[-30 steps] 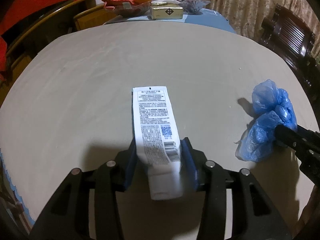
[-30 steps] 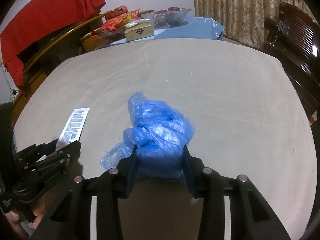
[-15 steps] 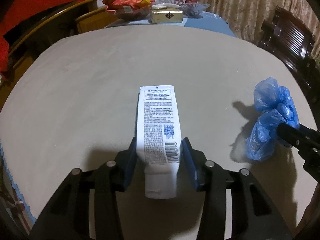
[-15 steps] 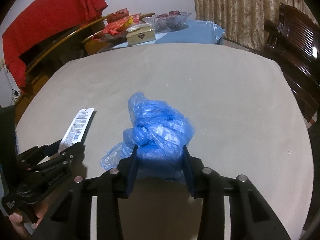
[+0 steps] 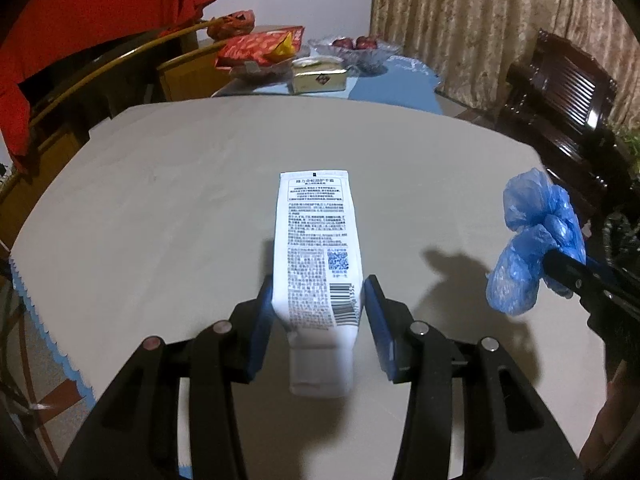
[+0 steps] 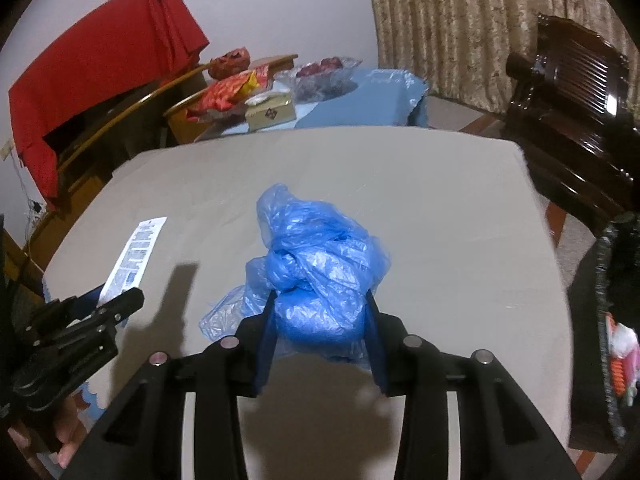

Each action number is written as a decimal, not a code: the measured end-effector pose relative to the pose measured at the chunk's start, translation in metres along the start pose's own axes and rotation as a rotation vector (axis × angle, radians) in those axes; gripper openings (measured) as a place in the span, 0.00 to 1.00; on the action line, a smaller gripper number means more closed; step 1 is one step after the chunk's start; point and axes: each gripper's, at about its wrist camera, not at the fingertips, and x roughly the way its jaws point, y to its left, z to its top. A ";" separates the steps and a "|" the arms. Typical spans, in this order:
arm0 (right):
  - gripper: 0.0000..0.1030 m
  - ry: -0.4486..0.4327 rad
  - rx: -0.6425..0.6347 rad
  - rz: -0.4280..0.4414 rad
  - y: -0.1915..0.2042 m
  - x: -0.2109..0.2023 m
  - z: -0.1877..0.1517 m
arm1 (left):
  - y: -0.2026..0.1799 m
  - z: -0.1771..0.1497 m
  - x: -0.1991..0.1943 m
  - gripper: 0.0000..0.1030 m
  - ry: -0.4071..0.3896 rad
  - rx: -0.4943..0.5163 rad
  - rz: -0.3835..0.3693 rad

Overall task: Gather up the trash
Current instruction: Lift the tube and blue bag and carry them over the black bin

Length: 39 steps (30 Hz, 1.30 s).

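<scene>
Tube [image 5: 318,264] print too small to read, black basket [image 6: 608,332] cut off at right edge

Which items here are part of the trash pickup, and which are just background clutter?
Job:
white tube, clamped in left tool
blue plastic bag, clamped in right tool

Lying about:
gold box
red snack packs
fruit bowl
dark chair

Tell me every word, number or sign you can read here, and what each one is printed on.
White tube, held in the left gripper: dense printed text in Chinese characters, too small and blurred to quote; a QR code and a barcode show, digits unreadable.
Cream box on the far table: a dark diamond emblem, no legible words.
Red snack packs: print too blurred to read.
Blue plastic bag in the right gripper: no text.
</scene>
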 end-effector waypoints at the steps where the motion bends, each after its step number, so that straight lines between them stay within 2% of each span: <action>1: 0.38 -0.002 0.003 -0.001 -0.002 -0.005 0.001 | -0.005 -0.001 -0.007 0.41 -0.004 0.003 -0.003; 13: 0.38 -0.079 0.059 -0.051 -0.053 -0.087 0.002 | -0.079 -0.006 -0.081 0.41 -0.051 0.047 -0.061; 22: 0.38 -0.128 0.078 -0.105 -0.097 -0.140 -0.005 | -0.138 -0.008 -0.121 0.41 -0.077 0.086 -0.103; 39: 0.38 -0.156 0.141 -0.196 -0.191 -0.201 -0.020 | -0.245 -0.015 -0.139 0.41 -0.064 0.170 -0.185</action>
